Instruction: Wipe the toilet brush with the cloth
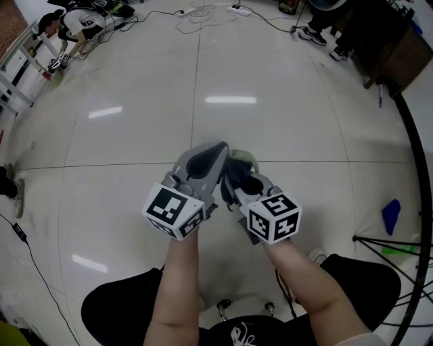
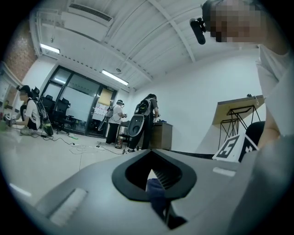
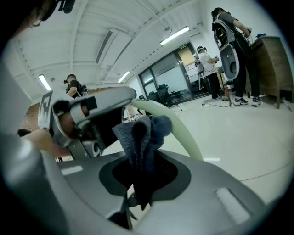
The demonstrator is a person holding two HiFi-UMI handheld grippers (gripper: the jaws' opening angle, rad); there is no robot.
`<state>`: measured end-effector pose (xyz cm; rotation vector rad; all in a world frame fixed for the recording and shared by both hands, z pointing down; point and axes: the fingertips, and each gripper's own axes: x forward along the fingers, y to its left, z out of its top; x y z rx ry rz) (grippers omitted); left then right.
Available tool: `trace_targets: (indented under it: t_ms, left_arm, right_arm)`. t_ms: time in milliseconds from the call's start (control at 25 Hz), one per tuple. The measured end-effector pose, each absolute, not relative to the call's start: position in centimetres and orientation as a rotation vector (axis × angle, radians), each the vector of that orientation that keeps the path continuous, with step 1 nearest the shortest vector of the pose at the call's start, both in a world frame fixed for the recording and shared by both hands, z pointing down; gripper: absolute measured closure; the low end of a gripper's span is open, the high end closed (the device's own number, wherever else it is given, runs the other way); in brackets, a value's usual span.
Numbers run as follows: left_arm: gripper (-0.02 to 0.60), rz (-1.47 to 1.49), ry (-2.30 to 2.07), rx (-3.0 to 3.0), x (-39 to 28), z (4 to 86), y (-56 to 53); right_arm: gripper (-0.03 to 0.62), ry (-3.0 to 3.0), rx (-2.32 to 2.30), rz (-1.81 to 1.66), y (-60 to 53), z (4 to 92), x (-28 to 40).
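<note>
My two grippers are held close together above the tiled floor. The right gripper [image 1: 235, 181] [image 3: 138, 183] is shut on a dark blue cloth [image 3: 140, 137] [image 1: 238, 177], which stands bunched up out of its jaws. The toilet brush's pale green curved handle [image 3: 177, 131] [image 1: 245, 161] runs from the tip of the left gripper down behind the cloth, touching it. The left gripper [image 1: 211, 161] [image 2: 154, 183] is shut, its tip against the handle's end. A dark blue piece [image 2: 156, 195] sits low between its jaws. The brush head is hidden.
A blue object [image 1: 391, 215] and a black stand's legs [image 1: 385, 240] are on the floor at the right. Cables and a power strip [image 1: 240, 10] lie far ahead. Several people stand by a desk [image 2: 158, 135] in the background.
</note>
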<state>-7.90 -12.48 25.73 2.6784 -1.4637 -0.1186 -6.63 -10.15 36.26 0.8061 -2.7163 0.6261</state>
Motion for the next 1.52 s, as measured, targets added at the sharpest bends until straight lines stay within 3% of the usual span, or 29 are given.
trace_targets:
  t_ms: [320, 880, 1080, 1320, 1520]
  left_arm:
    - [0.574, -0.131, -1.464, 2.678, -8.0, 25.8, -12.5]
    - [0.574, -0.090, -1.442, 2.703, -8.1, 25.6, -12.4]
    - [0.574, -0.115, -1.442, 2.693, -7.9, 25.6, -12.6]
    - [0.574, -0.194, -1.487, 2.595, -9.0, 25.9, -12.4]
    - [0.574, -0.357, -1.633, 2.438, -10.7, 25.5, -11.2]
  right_arm:
    - [0.530, -2.564, 1.017, 0.986, -11.9, 42.6, -2.7]
    - [0.530, -2.313, 1.121, 1.088, -11.0, 53.4, 0.9]
    - [0.530, -2.367, 1.032, 1.090, -10.7, 53.7, 0.8]
    - [0.530, -2.541, 0.873, 0.752, -9.2, 48.7, 0.4]
    - [0.530, -2.652, 0.908, 0.404, -9.7, 42.7, 4.6]
